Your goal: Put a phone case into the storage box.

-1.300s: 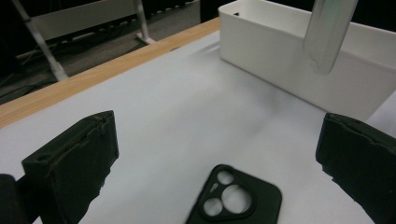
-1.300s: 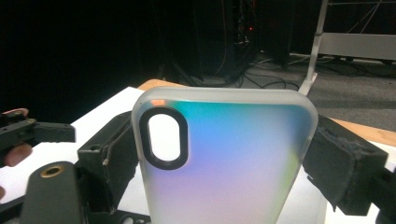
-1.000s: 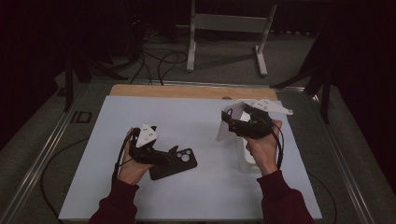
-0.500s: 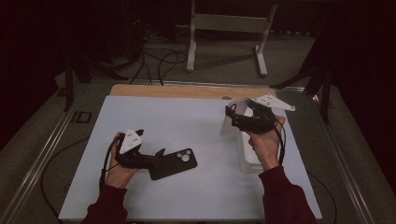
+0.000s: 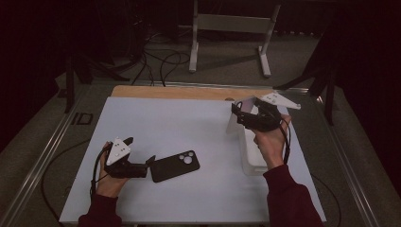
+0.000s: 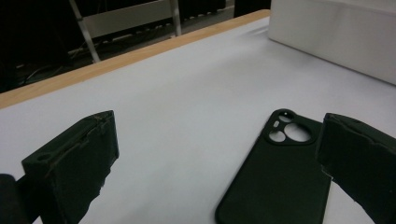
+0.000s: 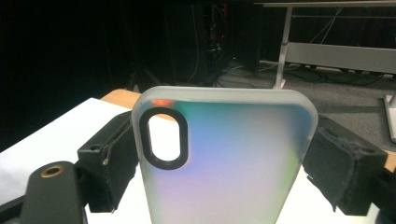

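Note:
A black phone case (image 5: 175,166) lies flat on the white table (image 5: 189,123), camera cut-outs facing up. My left gripper (image 5: 140,150) rests just left of it, open. In the left gripper view the black phone case (image 6: 275,182) lies between the wide-apart jaws of the left gripper (image 6: 215,168), its edge under the right one. My right gripper (image 5: 241,116) is raised at the right, shut on a translucent phone case (image 5: 234,124). In the right gripper view that iridescent translucent phone case (image 7: 224,158) stands upright, pinched by its sides in the right gripper (image 7: 224,172).
A white box (image 5: 253,153) sits on the table under the right hand and appears as the white box (image 6: 336,32) at far right. A wooden strip (image 5: 189,91) edges the table's far side. Cables and a metal stand lie on the floor beyond.
My left gripper has drawn back to the left and nearer the person, off the black case, which stays put. The right gripper with the translucent case has shifted slightly right.

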